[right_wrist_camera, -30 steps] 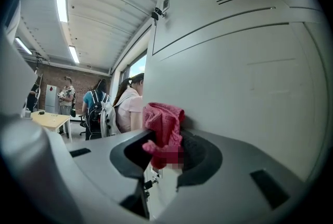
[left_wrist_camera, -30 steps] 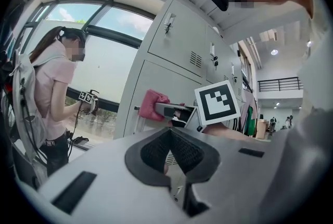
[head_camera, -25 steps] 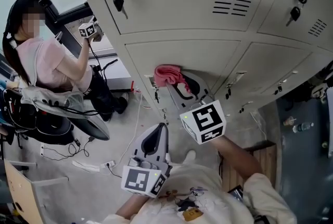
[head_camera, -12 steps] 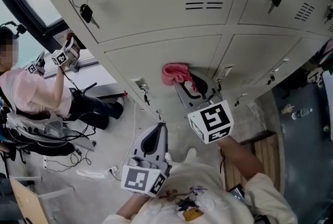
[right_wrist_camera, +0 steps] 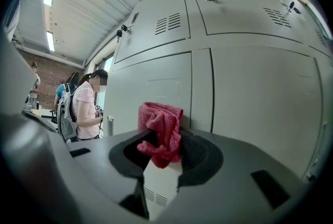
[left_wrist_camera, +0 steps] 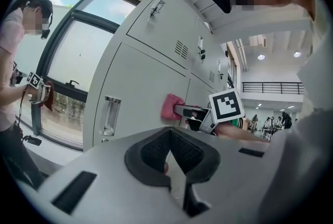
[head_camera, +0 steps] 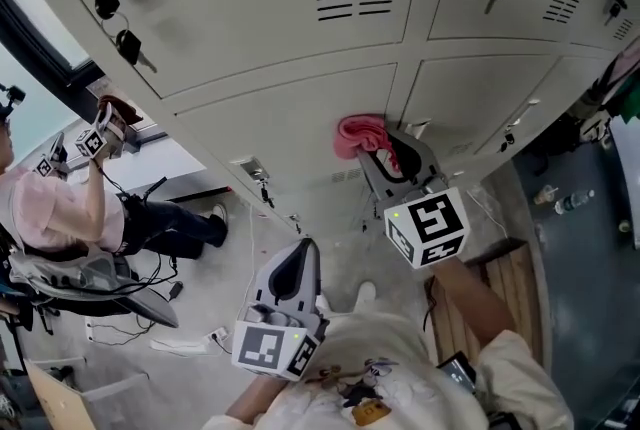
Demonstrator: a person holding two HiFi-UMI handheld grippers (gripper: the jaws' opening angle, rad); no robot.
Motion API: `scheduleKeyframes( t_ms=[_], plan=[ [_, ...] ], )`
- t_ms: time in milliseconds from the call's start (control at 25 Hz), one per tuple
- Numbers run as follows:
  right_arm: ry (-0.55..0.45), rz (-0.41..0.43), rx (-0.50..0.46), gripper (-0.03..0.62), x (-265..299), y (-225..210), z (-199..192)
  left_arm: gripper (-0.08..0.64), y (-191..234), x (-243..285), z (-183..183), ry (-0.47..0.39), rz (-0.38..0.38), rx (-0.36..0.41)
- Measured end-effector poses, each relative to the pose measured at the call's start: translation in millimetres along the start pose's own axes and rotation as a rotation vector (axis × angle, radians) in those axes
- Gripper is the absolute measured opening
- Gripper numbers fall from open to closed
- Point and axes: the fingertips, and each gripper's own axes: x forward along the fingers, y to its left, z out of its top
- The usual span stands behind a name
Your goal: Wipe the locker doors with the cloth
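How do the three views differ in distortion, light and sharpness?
Head view: even light, lockers sharp, little distortion. Left gripper view: strong fisheye with a black round border, bright window at left, near jaws soft. Right gripper view: same fisheye bending the locker edges; cloth sharp, jaws near the lens slightly blurred.

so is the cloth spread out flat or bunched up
Bunched: the cloth is a crumpled wad clamped in the right gripper, against the locker door.

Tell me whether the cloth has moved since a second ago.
Yes. The cloth, in the right tool, slid rightward toward the seam between the lower locker doors.
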Motion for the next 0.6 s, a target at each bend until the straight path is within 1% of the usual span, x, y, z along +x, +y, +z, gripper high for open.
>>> scheduleKeyframes(
  t_ms=[200,400,480,600],
  plan=[
    [0.02,-0.039,0.0,0.13,-10,-23,-6,0.006,1,-2,-4,0.008,0.007,-0.011],
    [0.013,-0.061,0.007,0.13,-13,-26,-8,0.006,1,-6,-4,0.007,0.014,-0.017],
    [0.002,-0.055,0.021,0.127,-14,-23,-8,0.006,2,-8,-4,0.006,0.019,-0.019],
    [-0.011,-0.017,0.062,0.11,-22,-12,-7,0.006,3,-13,-5,0.005,0.024,-0.021]
  ],
)
